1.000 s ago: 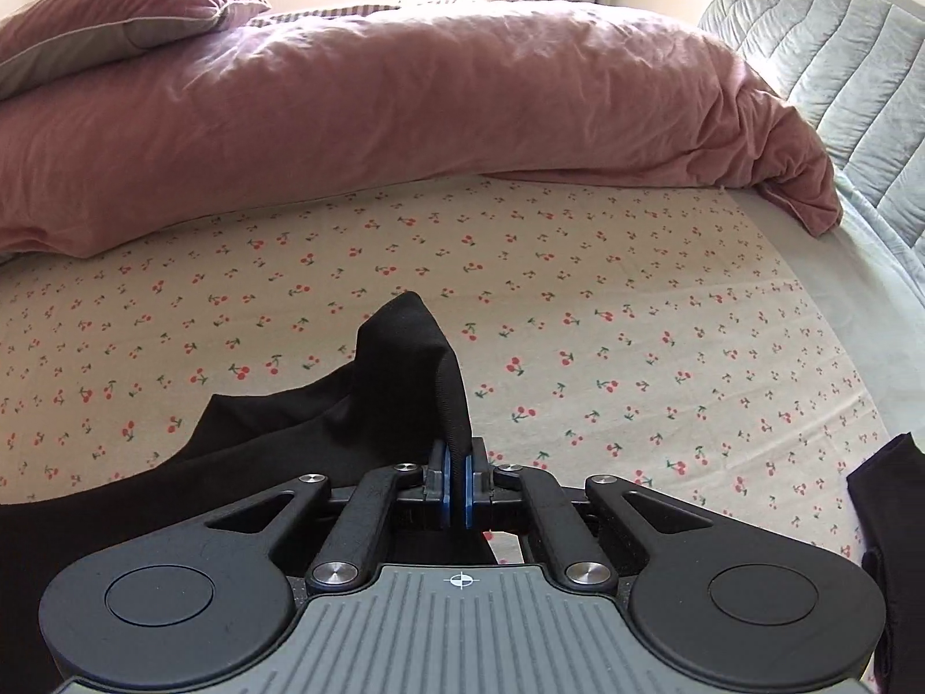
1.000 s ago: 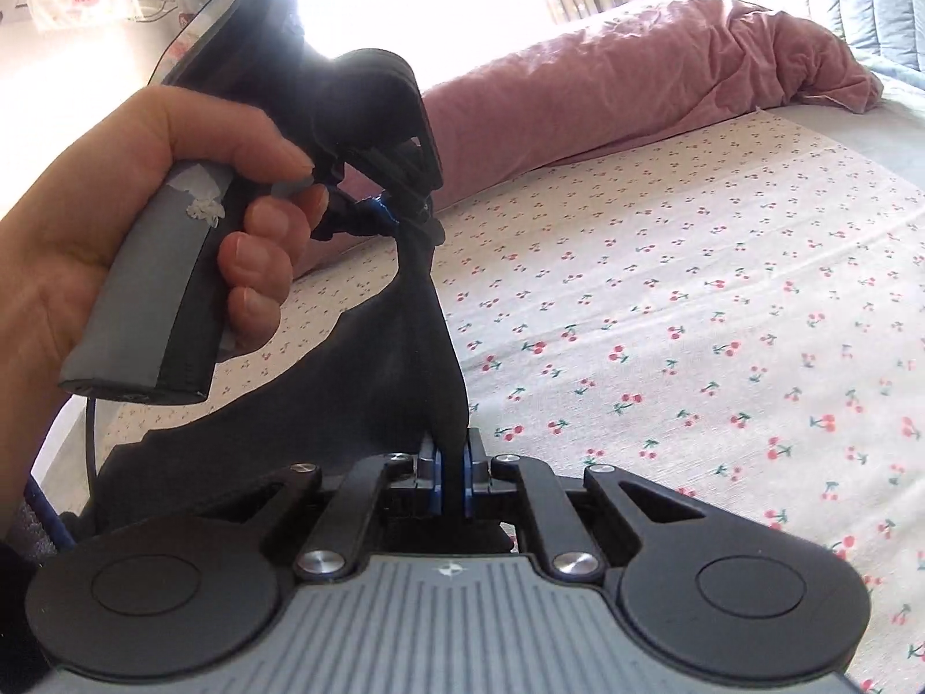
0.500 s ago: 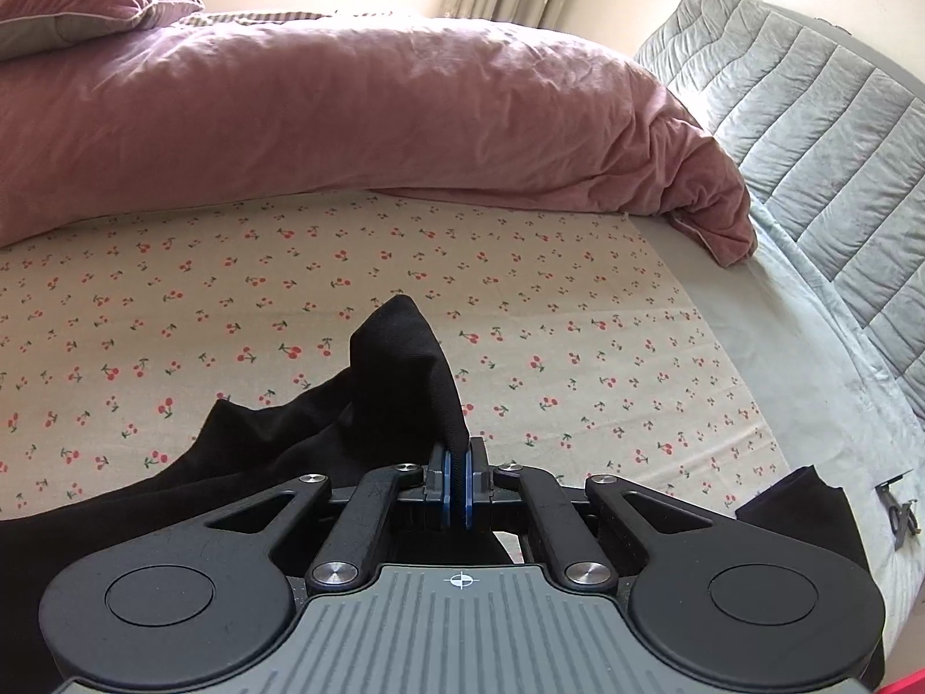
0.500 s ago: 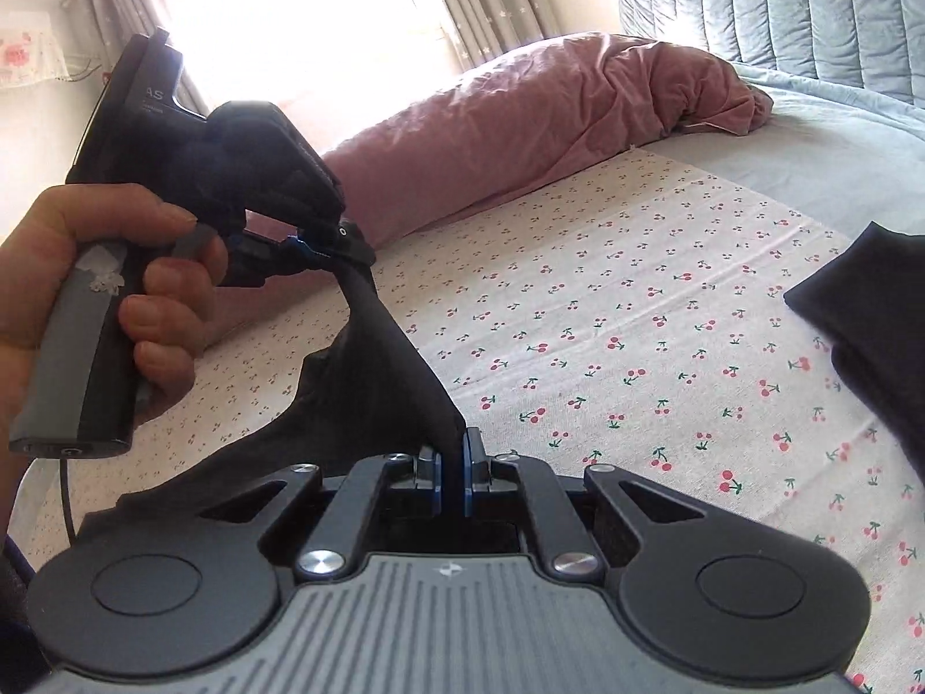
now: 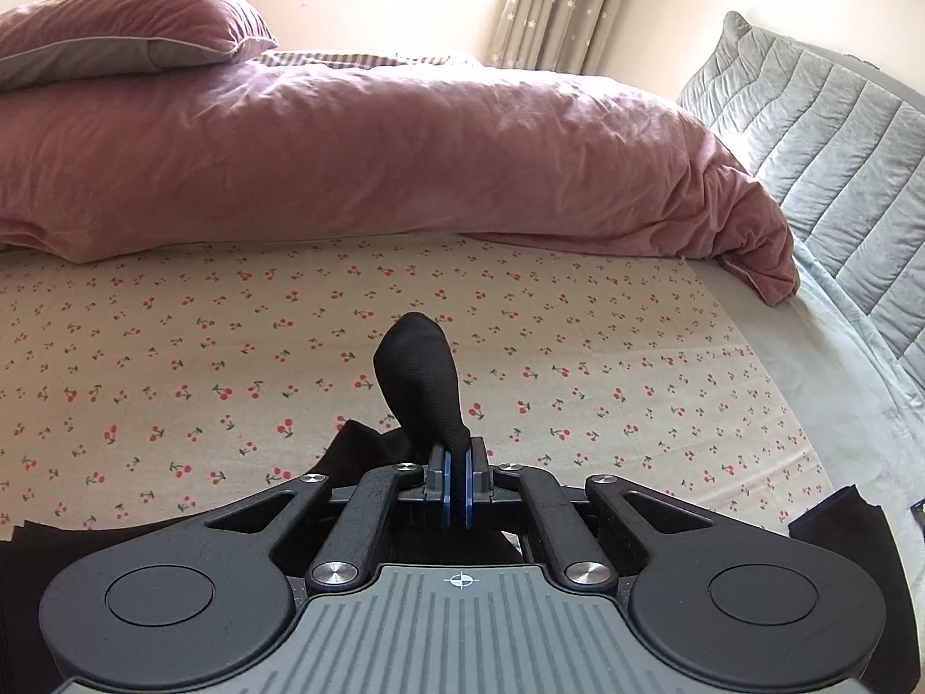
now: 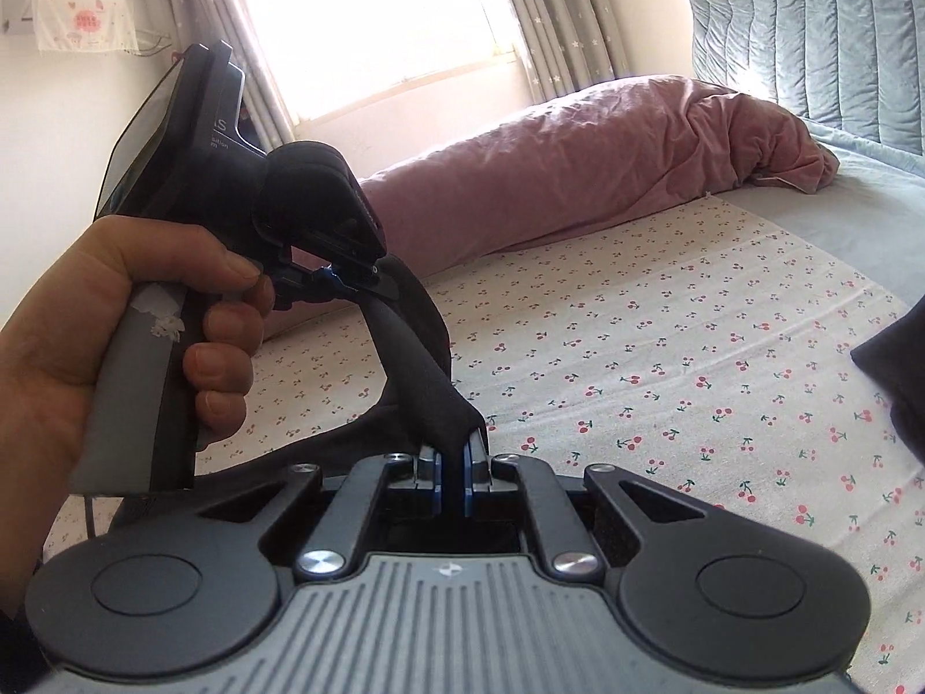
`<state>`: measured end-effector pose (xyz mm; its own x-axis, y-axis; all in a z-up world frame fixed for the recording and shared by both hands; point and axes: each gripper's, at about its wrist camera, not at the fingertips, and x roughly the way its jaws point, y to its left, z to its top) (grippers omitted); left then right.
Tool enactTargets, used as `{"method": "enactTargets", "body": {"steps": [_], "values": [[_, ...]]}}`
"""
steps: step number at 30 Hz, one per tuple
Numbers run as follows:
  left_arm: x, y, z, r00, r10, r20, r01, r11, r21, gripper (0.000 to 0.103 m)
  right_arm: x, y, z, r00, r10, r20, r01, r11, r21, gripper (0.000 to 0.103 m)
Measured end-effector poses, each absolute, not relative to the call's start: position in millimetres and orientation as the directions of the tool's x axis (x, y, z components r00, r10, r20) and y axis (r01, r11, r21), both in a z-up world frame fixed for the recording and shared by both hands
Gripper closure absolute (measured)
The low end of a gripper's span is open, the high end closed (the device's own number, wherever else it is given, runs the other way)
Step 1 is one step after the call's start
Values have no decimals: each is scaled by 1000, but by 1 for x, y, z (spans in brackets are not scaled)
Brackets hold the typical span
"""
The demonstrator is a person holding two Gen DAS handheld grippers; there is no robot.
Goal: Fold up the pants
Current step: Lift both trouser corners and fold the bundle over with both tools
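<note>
The black pants (image 5: 419, 381) hang between my two grippers above the cherry-print bed sheet (image 5: 173, 358). My left gripper (image 5: 457, 486) is shut on a fold of the pants that sticks up in front of it. My right gripper (image 6: 454, 477) is shut on another part of the pants (image 6: 428, 387). In the right wrist view the left gripper (image 6: 347, 280) is held by a hand up and to the left, with a taut band of cloth between the two. More black cloth (image 6: 893, 370) lies at the right edge.
A pink duvet (image 5: 376, 156) and a pink pillow (image 5: 115, 40) lie across the far side of the bed. A grey quilted headboard (image 5: 838, 144) stands at the right. A window with curtains (image 6: 376, 17) is behind.
Both grippers have lifted and drawn nearer each other with the pants. In the left wrist view less black cloth shows below and the pinched fold stands higher and narrower.
</note>
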<state>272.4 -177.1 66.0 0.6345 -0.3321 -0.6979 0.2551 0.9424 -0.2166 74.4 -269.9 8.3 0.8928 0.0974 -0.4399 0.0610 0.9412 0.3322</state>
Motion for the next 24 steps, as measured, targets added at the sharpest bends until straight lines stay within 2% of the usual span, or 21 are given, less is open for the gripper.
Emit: {"method": "enactTargets", "body": {"steps": [4, 8, 12, 17, 22, 24], "values": [[266, -142, 81, 652, -334, -680, 268, 941, -205, 101, 67, -244, 16, 917, 131, -375, -13, 954, 301, 103], [258, -86, 94, 668, -358, -652, 246, 933, -261, 101, 59, -210, 20, 925, 203, -321, -116, 956, 270, 103], [239, -32, 96, 709, -346, -614, 225, 937, -268, 101, 53, -170, 21, 912, 278, -302, -217, 951, 220, 103], [219, 40, 71, 739, -319, -593, 149, 936, -319, 101, 43, -97, 9, 861, 376, -344, -358, 926, 116, 103], [217, 93, 30, 751, -269, -603, 77, 943, -324, 101, 47, -39, -17, 809, 409, -422, -432, 901, 45, 103], [217, 103, 12, 765, -279, -581, 91, 939, -331, 101, 50, -22, -29, 788, 418, -453, -451, 892, 38, 103]]}}
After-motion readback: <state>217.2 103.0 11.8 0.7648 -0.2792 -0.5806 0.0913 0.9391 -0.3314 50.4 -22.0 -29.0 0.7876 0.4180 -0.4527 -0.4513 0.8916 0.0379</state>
